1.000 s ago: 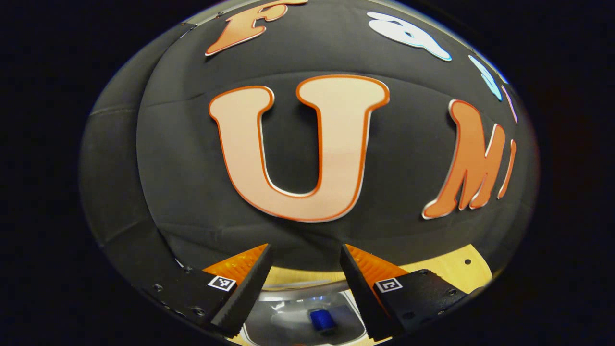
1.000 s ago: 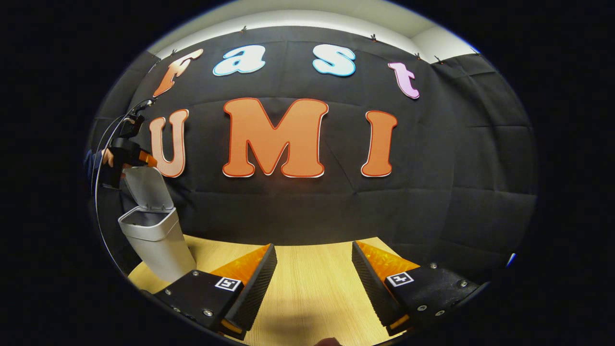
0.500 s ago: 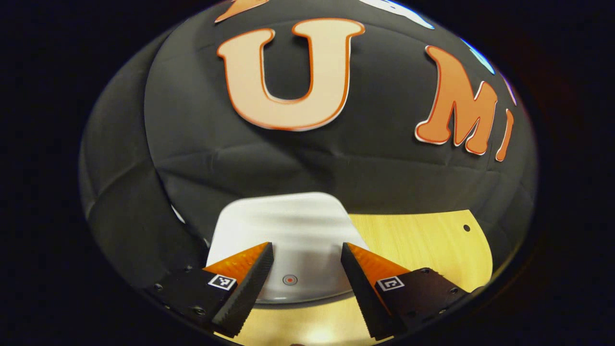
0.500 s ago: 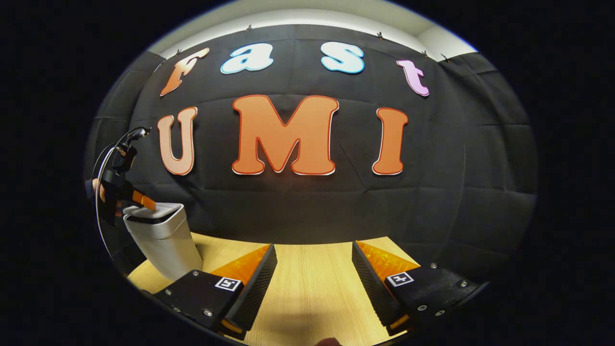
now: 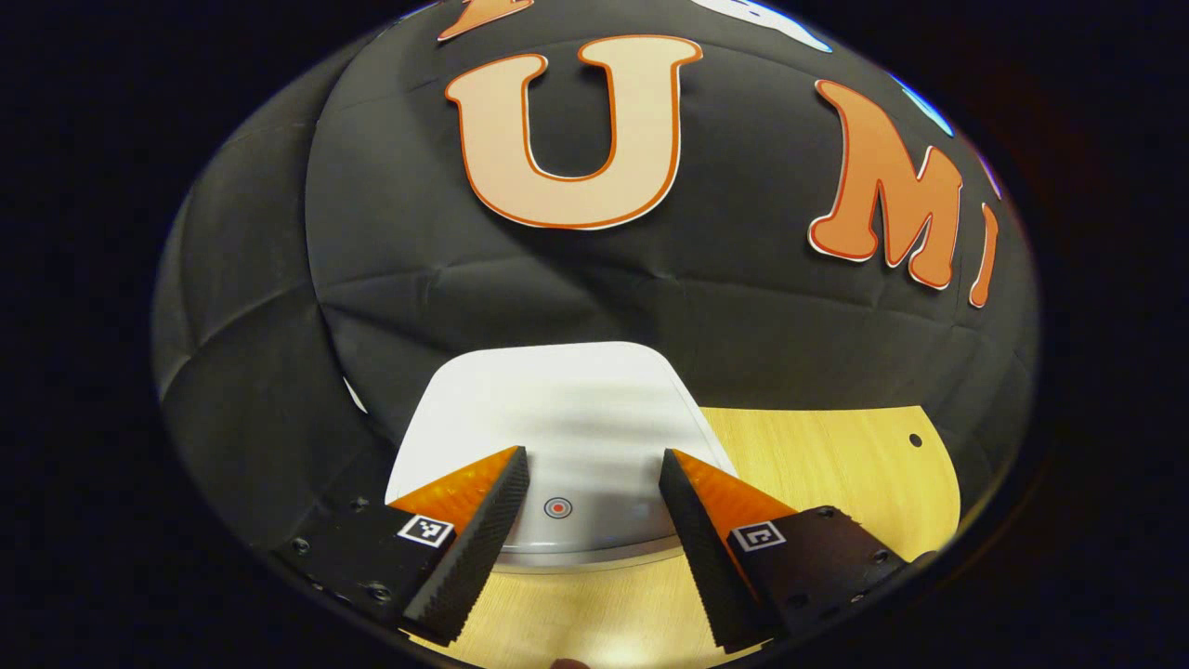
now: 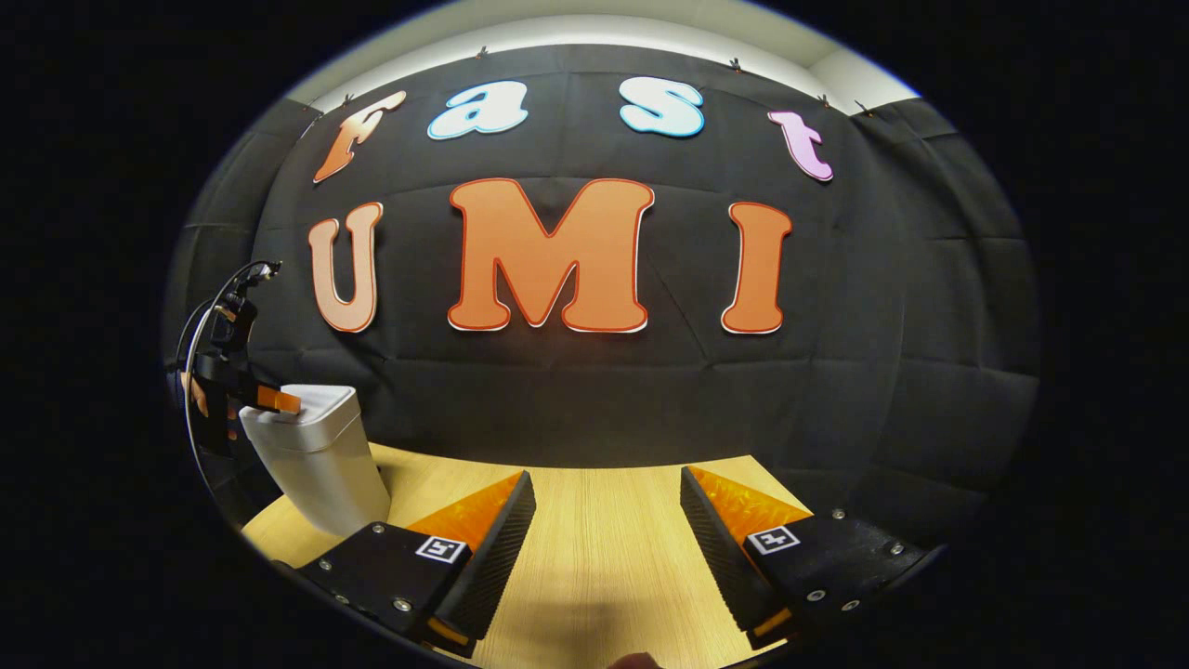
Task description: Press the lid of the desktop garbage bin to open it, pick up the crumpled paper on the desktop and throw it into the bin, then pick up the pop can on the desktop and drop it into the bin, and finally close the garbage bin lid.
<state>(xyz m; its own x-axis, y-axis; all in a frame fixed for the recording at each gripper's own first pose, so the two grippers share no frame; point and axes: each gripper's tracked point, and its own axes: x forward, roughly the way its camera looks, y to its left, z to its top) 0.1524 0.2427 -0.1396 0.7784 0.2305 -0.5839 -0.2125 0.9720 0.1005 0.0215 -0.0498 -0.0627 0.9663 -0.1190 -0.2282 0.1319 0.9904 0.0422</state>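
Lid shut; left gripper apparently just above.

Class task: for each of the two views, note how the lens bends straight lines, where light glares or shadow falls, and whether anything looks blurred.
Left gripper view: bin lid is sharp with soft grey shading; the table edge bows. Right gripper view: the wall's top edge arcs, the table carries a faint shadow near the bottom, and the bin leans with the fisheye curve.

A light wooden table runs up to the black cloth wall. A grey bin with its lid shut stands near its left edge.
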